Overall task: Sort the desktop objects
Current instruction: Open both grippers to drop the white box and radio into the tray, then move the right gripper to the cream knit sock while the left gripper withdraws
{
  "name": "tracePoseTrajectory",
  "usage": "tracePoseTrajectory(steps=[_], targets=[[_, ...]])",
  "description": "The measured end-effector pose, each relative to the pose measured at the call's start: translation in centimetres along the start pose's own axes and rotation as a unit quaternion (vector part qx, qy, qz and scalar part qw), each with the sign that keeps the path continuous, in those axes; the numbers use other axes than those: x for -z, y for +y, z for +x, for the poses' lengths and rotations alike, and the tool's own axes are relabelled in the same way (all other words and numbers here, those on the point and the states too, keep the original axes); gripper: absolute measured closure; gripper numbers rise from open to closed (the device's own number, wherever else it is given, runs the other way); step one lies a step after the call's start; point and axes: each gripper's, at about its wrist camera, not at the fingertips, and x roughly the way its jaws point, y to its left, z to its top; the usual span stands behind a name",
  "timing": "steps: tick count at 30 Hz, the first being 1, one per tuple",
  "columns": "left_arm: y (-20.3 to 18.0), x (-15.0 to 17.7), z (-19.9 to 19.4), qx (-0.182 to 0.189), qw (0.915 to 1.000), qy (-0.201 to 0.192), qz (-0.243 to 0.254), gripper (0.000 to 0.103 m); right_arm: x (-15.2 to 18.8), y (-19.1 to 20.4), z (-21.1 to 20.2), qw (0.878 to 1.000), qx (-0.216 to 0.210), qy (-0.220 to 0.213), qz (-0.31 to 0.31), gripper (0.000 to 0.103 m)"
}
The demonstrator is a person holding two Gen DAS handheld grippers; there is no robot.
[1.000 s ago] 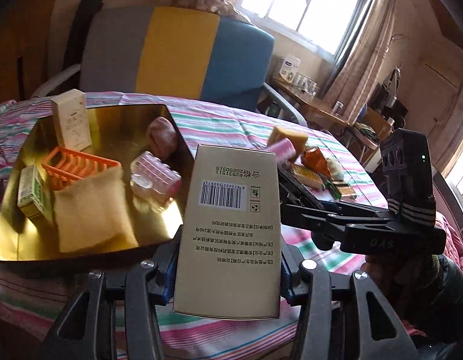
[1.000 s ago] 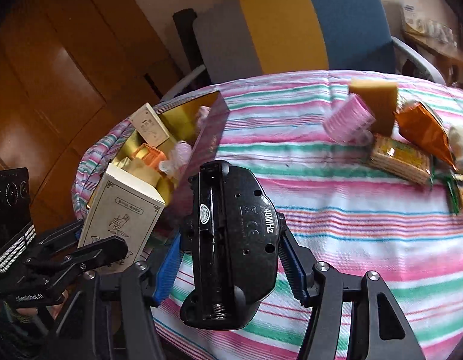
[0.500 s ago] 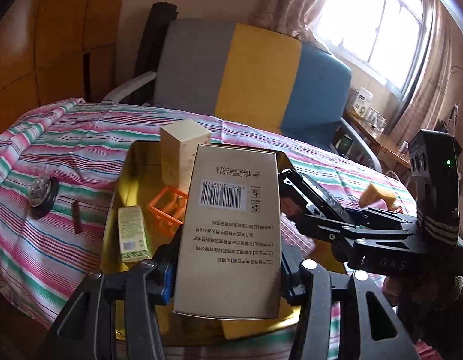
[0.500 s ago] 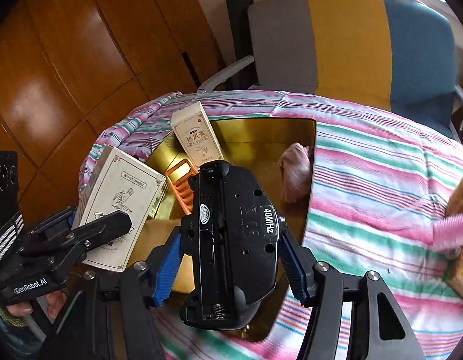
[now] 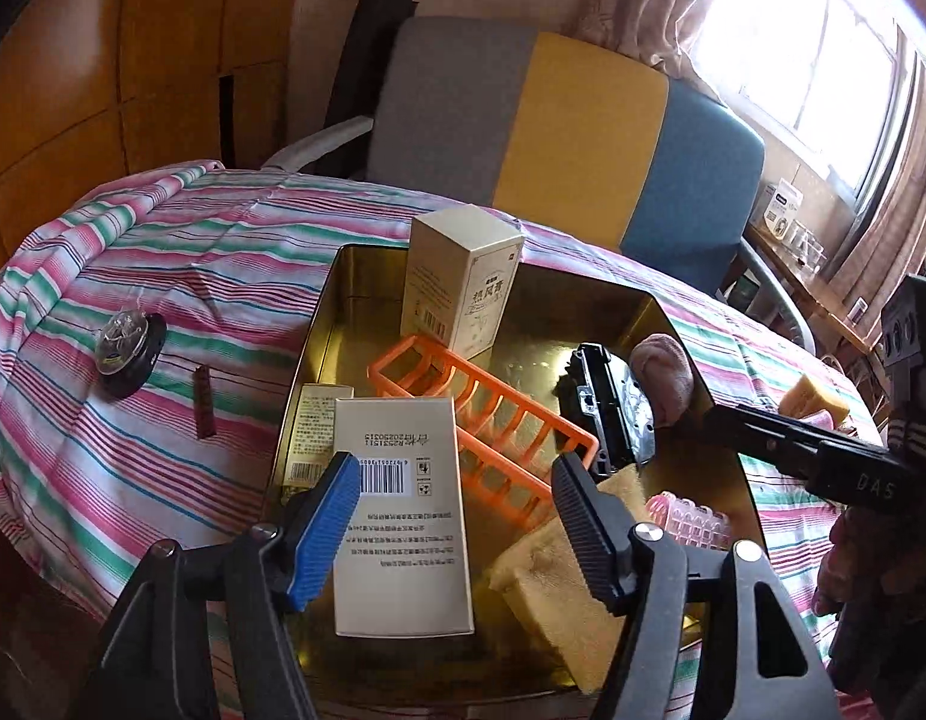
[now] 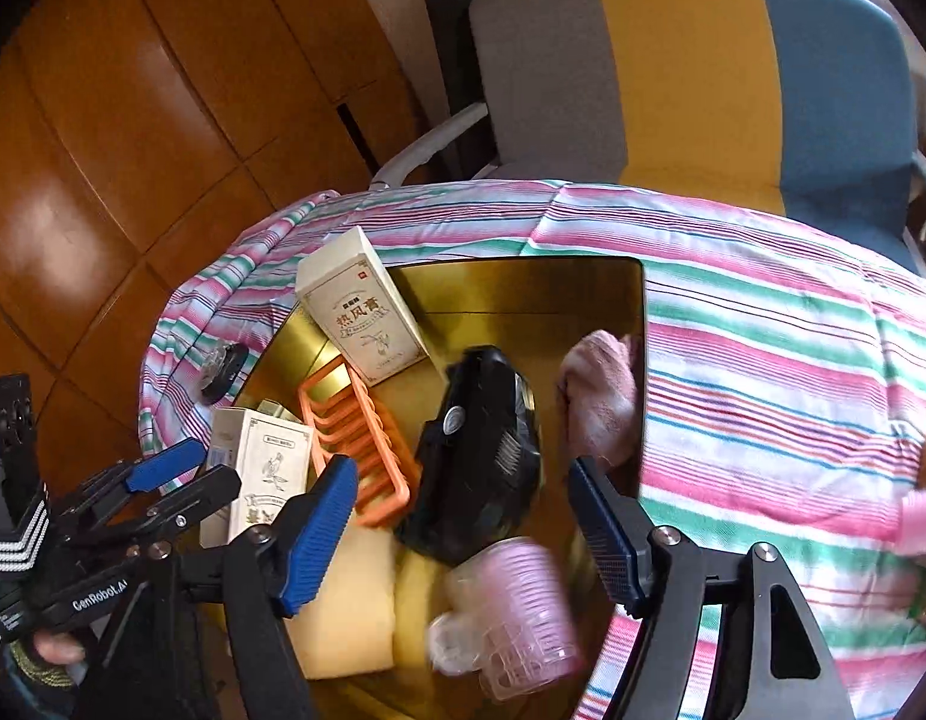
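A gold tray (image 5: 366, 276) sits on the striped tablecloth. My left gripper (image 5: 456, 480) is open over its near left part; a cream barcode box (image 5: 402, 528) lies between and below the fingers, free of them. It also shows in the right wrist view (image 6: 270, 468). My right gripper (image 6: 463, 504) is open above the tray; a black remote-like device (image 6: 481, 456) lies in the tray below it, also seen in the left wrist view (image 5: 613, 408). The tray holds an orange rack (image 5: 493, 420), an upright cream box (image 5: 463, 282), yellow sponges (image 5: 559, 588) and pink rollers (image 6: 511, 612).
A pink cloth (image 6: 601, 402) hangs over the tray's right rim. A round black and clear object (image 5: 129, 348) and a small brown stick (image 5: 204, 402) lie on the cloth left of the tray. A grey, yellow and blue chair (image 5: 553, 138) stands behind the table.
Both grippers have opened. The cream barcode box and the black device have left the fingers and now lie in the tray. Both cameras moved over the tray.
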Motion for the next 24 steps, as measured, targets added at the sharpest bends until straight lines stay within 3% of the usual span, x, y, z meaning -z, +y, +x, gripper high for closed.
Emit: tracePoseTrajectory(steps=[6, 14, 19, 24], targets=[[-4.2, 1.6, -2.8, 0.056, 0.9978, -0.018, 0.031, 0.036, 3.2, -2.5, -3.4, 0.999, 0.0, -0.018, 0.05, 0.028], [-14.5, 6.3, -2.8, 0.151, 0.9796, 0.034, 0.128, 0.036, 9.9, -10.0, -10.1, 0.987, 0.043, -0.048, 0.147, 0.023], [-20.5, 10.4, -1.5, 0.175, 0.959, 0.075, 0.21, 0.036, 15.8, -17.1, -15.5, 0.966, 0.1, -0.071, 0.227, 0.021], [-24.1, 13.5, 0.3, 0.161, 0.9422, 0.105, 0.275, 0.036, 21.3, -23.9, -21.4, 0.933, 0.166, -0.101, 0.302, 0.021]])
